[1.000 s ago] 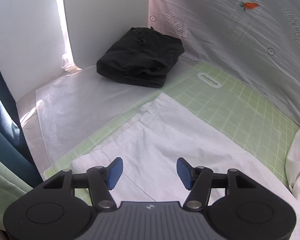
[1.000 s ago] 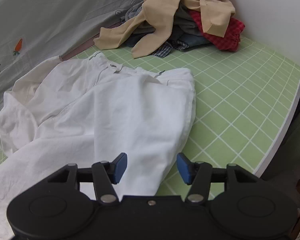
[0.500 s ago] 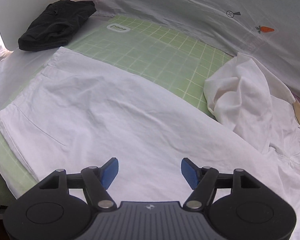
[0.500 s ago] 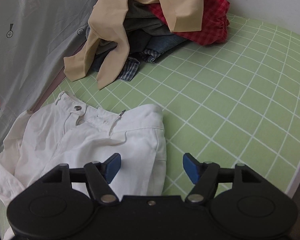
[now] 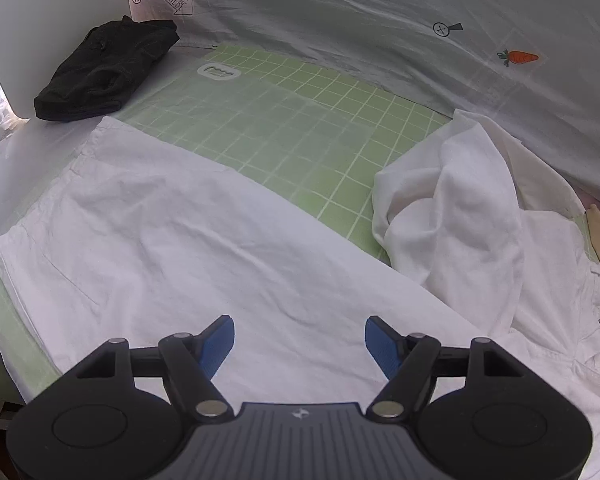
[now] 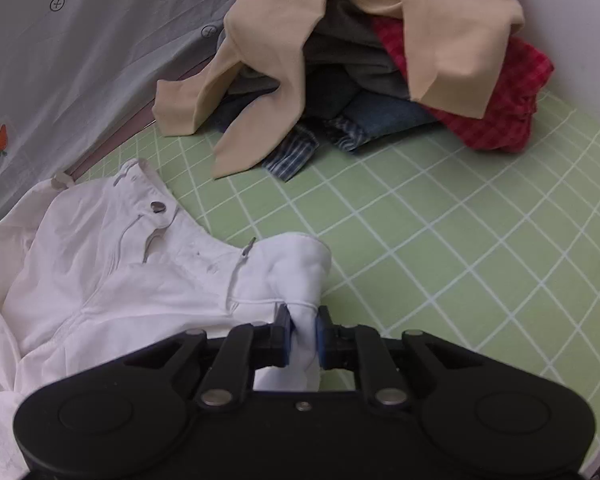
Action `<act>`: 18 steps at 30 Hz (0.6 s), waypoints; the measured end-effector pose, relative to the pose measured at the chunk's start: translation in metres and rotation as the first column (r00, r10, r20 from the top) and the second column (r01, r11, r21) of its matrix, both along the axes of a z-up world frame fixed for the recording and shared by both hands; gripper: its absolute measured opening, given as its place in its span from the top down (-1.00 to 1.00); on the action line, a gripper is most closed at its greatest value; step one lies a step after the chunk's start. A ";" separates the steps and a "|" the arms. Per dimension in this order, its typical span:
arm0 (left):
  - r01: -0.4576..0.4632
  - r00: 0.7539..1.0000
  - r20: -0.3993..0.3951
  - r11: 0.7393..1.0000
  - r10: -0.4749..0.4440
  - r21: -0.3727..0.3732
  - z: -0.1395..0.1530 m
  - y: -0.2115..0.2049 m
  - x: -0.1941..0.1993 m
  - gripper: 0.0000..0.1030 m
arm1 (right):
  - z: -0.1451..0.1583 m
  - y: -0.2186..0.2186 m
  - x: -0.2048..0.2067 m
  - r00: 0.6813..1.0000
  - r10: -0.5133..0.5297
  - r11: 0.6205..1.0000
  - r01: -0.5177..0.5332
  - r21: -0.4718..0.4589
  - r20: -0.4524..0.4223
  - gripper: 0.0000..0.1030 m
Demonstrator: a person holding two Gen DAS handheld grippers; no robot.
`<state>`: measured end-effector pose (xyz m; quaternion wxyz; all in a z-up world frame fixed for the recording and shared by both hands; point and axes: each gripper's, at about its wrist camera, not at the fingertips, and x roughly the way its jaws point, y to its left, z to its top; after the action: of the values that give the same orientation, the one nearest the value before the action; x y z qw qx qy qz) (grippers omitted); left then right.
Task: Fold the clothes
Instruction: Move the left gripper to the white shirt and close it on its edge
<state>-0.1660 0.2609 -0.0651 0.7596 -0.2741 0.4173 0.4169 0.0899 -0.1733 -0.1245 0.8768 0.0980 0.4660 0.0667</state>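
Observation:
White trousers (image 5: 180,240) lie on the green grid mat (image 5: 292,120). One leg is spread flat toward the left, and the other leg (image 5: 460,216) is bunched up at the right. My left gripper (image 5: 299,332) hovers open over the flat leg, nothing between its blue pads. In the right wrist view the trousers' waistband (image 6: 140,264), with its metal button (image 6: 158,207), lies at the left. My right gripper (image 6: 303,336) is closing, and its pads pinch a fold of white cloth at the waist's right corner.
A folded black garment (image 5: 108,68) sits at the mat's far left corner against a white wall. A pile of unfolded clothes (image 6: 380,60) in beige, red check and denim fills the far right corner. A grey sheet (image 6: 60,80) with printed marks hangs behind. Bare mat (image 6: 440,240) lies right of the trousers.
The left gripper swung right along the flat leg, bringing the bunched leg into view. The right gripper moved toward the waistband and closed from open onto its corner.

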 end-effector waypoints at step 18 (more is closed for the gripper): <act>0.321 0.944 0.059 0.945 -0.324 0.062 0.012 0.103 0.152 -0.52 | 0.000 0.069 0.008 0.947 -0.260 0.900 0.309 -0.307 0.189 -0.84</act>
<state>-0.0141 0.3644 -0.0529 0.8382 -0.1967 0.4195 0.2878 0.0981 -0.1042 -0.1241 0.9120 0.0109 0.3871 -0.1351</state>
